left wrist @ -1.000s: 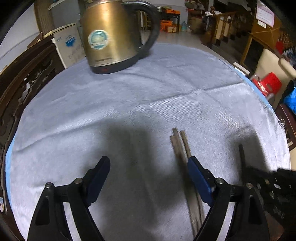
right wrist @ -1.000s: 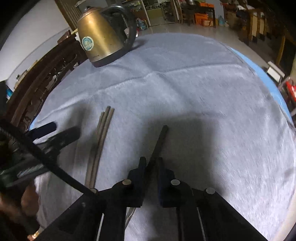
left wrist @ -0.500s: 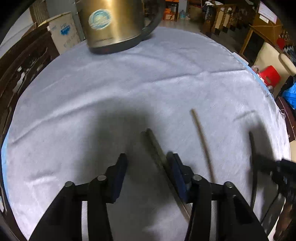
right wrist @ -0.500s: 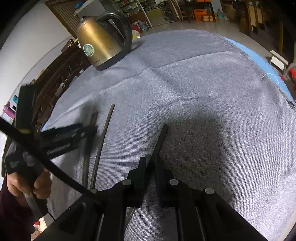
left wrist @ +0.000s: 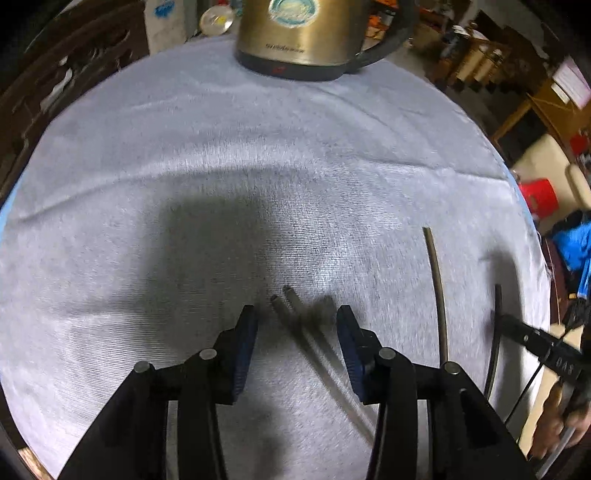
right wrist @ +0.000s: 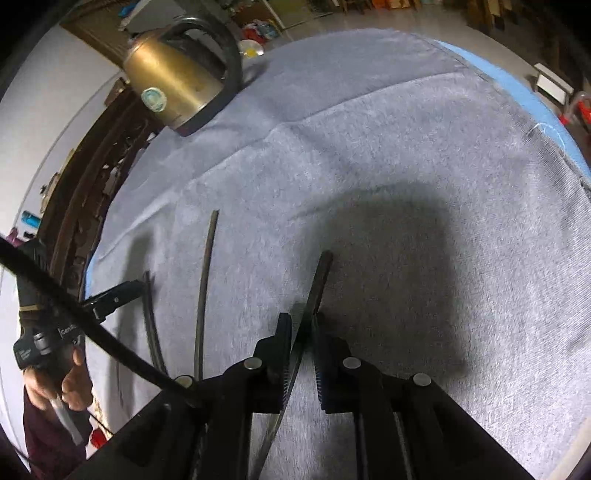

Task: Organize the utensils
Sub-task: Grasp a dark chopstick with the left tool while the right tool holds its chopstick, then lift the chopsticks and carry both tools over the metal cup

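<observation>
Dark chopsticks lie on a round table with a grey cloth [left wrist: 258, 155]. In the left wrist view my left gripper [left wrist: 295, 321] is open, its blue pads either side of a pair of chopsticks [left wrist: 306, 336] that lies between them. A single chopstick [left wrist: 439, 288] lies to its right. In the right wrist view my right gripper [right wrist: 301, 328] is nearly shut on another chopstick [right wrist: 319, 280], which sticks out ahead between the jaws. The single chopstick [right wrist: 205, 280] and the left gripper [right wrist: 114, 295] show at the left there.
A brass electric kettle [left wrist: 306, 33] with a black handle stands at the far side of the table; it also shows in the right wrist view [right wrist: 173, 85]. Dark wooden chairs [right wrist: 85, 199] ring the left edge. The cloth's right edge [left wrist: 532, 221] drops off.
My left gripper has slid over the pair of chopsticks, leaving the single one to its right, and its jaws have narrowed from a second ago. My right gripper has kept its hold.
</observation>
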A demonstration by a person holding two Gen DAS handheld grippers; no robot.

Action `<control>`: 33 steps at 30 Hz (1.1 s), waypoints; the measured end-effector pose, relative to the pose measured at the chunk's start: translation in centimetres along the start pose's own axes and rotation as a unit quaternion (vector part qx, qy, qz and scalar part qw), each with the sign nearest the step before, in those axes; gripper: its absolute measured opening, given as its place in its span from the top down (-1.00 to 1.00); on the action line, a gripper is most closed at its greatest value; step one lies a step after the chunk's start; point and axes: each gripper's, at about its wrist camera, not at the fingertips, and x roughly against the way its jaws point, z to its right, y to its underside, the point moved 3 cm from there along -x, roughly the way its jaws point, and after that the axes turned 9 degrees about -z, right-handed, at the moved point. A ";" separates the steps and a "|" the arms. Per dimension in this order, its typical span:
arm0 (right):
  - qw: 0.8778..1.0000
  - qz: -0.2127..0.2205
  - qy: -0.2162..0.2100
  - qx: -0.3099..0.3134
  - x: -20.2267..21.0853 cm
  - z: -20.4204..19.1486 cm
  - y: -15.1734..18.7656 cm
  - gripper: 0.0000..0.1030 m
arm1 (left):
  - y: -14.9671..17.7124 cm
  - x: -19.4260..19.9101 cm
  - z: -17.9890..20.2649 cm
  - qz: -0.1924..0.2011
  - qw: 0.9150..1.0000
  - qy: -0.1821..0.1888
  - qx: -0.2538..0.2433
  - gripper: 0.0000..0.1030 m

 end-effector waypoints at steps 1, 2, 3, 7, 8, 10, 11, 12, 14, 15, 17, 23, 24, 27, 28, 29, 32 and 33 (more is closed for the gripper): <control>1.000 0.002 0.003 -0.003 -0.1 -0.1 -0.2 0.74 | -0.2 -0.1 0.0 -0.001 1.000 -0.002 0.006 0.12; 1.000 0.004 0.007 -0.004 -0.1 -0.2 -0.3 0.75 | -0.2 -0.1 0.2 0.000 1.000 -0.003 0.013 0.13; 1.000 0.006 0.011 -0.003 -0.2 -0.2 -0.4 0.75 | -0.4 -0.2 0.2 0.001 1.000 -0.003 0.018 0.13; 0.999 0.011 0.037 0.019 -0.2 -0.9 -0.5 0.83 | 0.4 0.1 0.1 0.012 0.999 -0.029 0.013 0.67; 0.999 0.012 0.041 0.022 -0.2 -1.0 -0.5 0.83 | 0.6 0.2 -0.1 0.013 1.000 -0.023 0.016 0.70; 0.999 0.019 0.044 0.024 0.0 -1.2 -0.2 0.83 | 1.1 0.7 -0.2 0.028 0.999 -0.023 0.017 0.87; 0.999 0.021 0.041 0.025 0.1 -1.2 0.0 0.86 | 1.4 1.1 -0.5 0.036 0.999 -0.019 0.016 0.88; 0.999 0.026 0.034 0.024 0.3 -1.3 0.3 0.99 | 1.6 1.7 -0.8 0.046 0.999 -0.008 0.018 0.88; 0.998 0.038 0.026 0.030 1.1 -1.4 0.7 0.99 | 2.1 2.9 -0.9 0.060 0.998 0.003 0.014 0.88; 0.998 0.049 0.023 0.035 1.7 -1.6 1.0 0.99 | 2.4 3.6 -0.9 0.069 0.998 0.001 0.007 0.88; 0.997 0.065 0.020 0.047 2.7 -2.0 1.4 0.99 | 2.8 4.9 -1.1 0.080 0.997 -0.001 -0.001 0.88; 0.997 0.066 0.022 0.037 3.8 -1.5 2.0 0.99 | 3.3 6.4 -2.0 0.096 0.995 0.005 0.000 0.88; 0.998 0.058 0.017 0.026 3.7 -1.1 2.0 0.95 | 3.6 6.4 -2.4 0.097 0.995 0.005 0.001 0.88; 0.999 0.039 -0.003 -0.008 3.3 -0.1 1.4 0.92 | 4.1 7.2 -2.6 0.107 0.994 0.011 0.006 0.88; 0.999 0.035 0.004 -0.018 3.2 0.3 1.1 0.87 | 4.2 7.6 -2.7 0.111 0.994 0.014 0.007 0.88; 0.999 0.029 0.006 -0.022 3.1 0.6 1.0 0.79 | 4.4 8.1 -2.7 0.117 0.993 0.020 0.007 0.88; 1.000 0.016 0.004 -0.027 3.0 0.7 0.1 0.53 | 4.9 9.5 -2.4 0.136 0.990 0.026 0.001 0.89; 1.000 0.010 0.009 -0.023 2.9 0.5 -0.2 0.46 | 5.2 10.2 -2.3 0.143 0.989 0.031 -0.002 0.89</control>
